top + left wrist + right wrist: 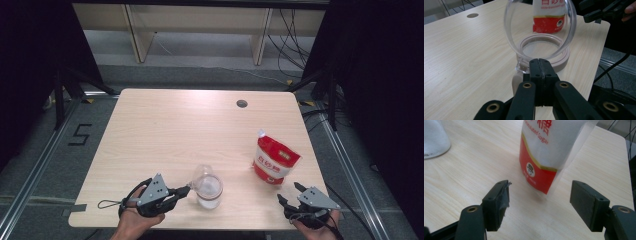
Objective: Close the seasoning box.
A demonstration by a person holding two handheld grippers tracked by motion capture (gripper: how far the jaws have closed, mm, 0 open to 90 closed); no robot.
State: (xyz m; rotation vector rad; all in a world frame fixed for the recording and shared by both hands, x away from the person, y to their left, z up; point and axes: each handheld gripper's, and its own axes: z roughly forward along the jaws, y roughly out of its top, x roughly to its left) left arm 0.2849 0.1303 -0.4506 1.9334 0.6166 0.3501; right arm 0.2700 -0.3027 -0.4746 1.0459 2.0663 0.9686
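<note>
Colours at my table

My black left gripper [181,192] met a clear lid [539,27] over a pale pink rim [564,58]; the sugar pouch [274,161] was red and white, the table [175,130] pale woodgrain.

The high view looked forward and down from above the person's side of the desk [165,125], far enough back to take in the whole top and the floor beyond. The left gripper view rode low on the left tool [540,68], facing along its jaws across the desk, very near a clear jar [541,42] with its lid tipped up; a sugar bag [549,17] stood behind it. The right gripper view sat close above the wood on the right tool [539,197], facing that same sugar bag [546,152] at short range. All three views shared the bag and the jar.
</note>
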